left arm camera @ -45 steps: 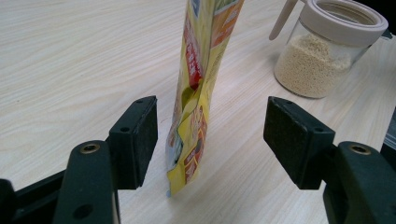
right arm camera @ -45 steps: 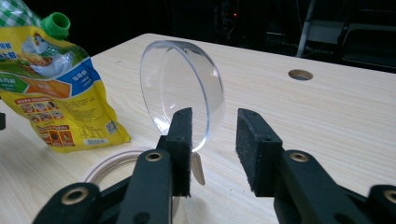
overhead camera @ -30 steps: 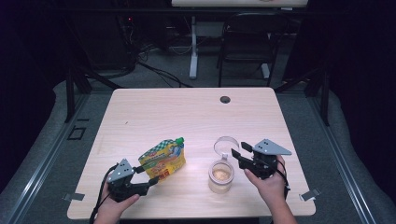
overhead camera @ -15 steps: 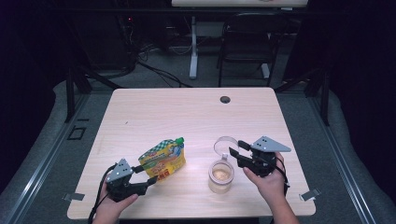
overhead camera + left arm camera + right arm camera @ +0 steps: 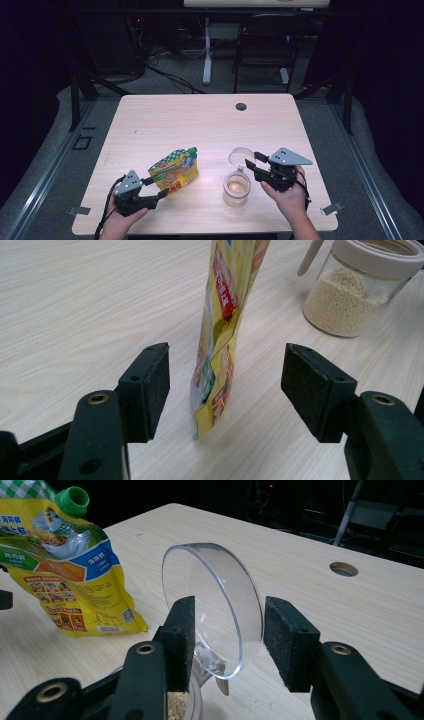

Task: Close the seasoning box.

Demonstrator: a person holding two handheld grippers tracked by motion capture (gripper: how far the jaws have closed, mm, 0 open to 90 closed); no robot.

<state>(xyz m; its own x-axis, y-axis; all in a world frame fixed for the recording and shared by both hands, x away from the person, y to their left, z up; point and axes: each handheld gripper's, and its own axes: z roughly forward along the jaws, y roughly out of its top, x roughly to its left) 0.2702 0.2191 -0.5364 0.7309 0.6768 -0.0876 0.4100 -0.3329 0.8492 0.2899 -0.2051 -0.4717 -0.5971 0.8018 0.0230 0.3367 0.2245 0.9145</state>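
We see a pale wood bench (image 5: 200, 125) in a dark room. Beside the jar (image 5: 236, 189) stands a yellow pouch (image 5: 175, 170), green-capped, between our apart left tongs (image 5: 225, 385). Our right tongs (image 5: 227, 630) straddle the jar's raised clear lid (image 5: 215, 610); whether they pinch it, we cannot tell.

Counted on the table (image 5: 165, 120): one yellow pouch (image 5: 175, 170) with one green cap (image 5: 191, 149); one glass jar (image 5: 236, 189) of pale grains, with one clear round lid (image 5: 240, 156) flipped up at its rim. Also counted one round hole (image 5: 241, 106) in the tabletop. Seen two grippers, one left gripper (image 5: 157, 186) and one right gripper (image 5: 251, 161), each with two black jaws, held by two hands. Noted one dark chair (image 5: 262, 55) behind the table.
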